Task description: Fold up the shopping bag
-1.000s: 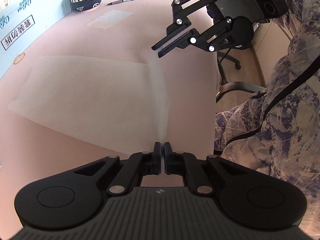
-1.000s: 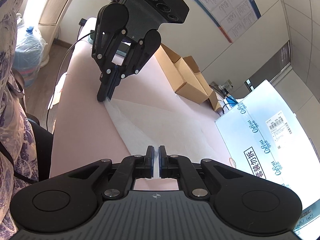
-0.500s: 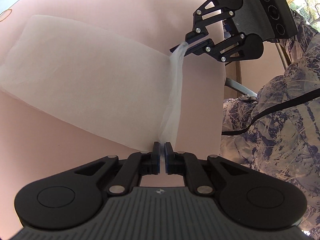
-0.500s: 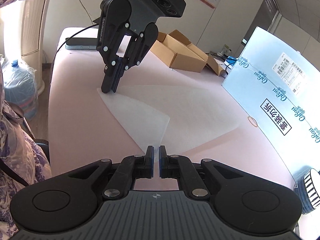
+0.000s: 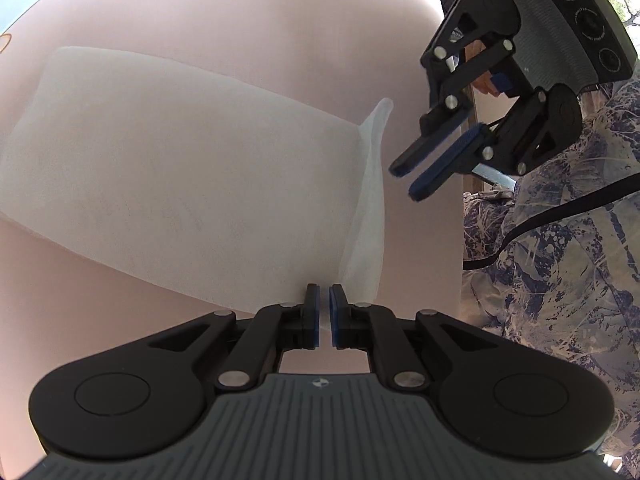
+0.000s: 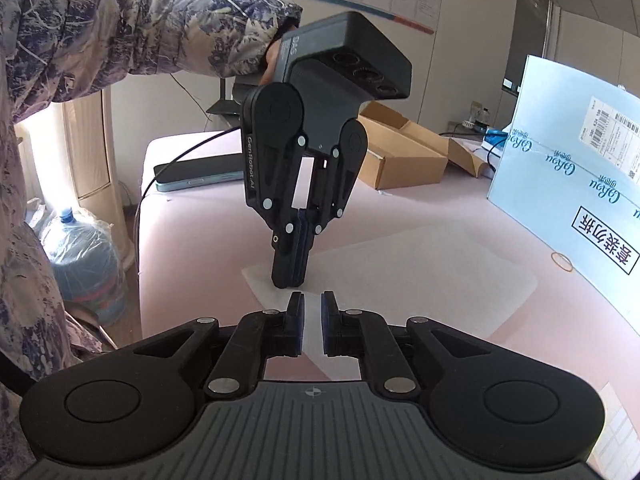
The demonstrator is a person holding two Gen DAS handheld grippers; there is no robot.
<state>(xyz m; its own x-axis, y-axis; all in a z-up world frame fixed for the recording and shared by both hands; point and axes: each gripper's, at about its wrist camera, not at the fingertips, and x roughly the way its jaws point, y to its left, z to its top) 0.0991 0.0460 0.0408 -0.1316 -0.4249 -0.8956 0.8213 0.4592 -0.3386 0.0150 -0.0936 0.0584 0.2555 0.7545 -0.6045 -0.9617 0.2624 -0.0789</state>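
**Desk:** What changed in the last half second?

**Photographer:** The right claw (image 5: 406, 182) has let go of the white bag (image 5: 180, 168). Its fingers are now spread and hang just beside the raised flap (image 5: 372, 184), which stands free.

**Desk:** And the left claw (image 5: 324, 312)?

**Photographer:** Its fingers are still nearly pressed together at the bag's near corner. I cannot tell if any fabric is caught between them. The rest of the bag lies flat on the pink table (image 5: 320, 32), as before.
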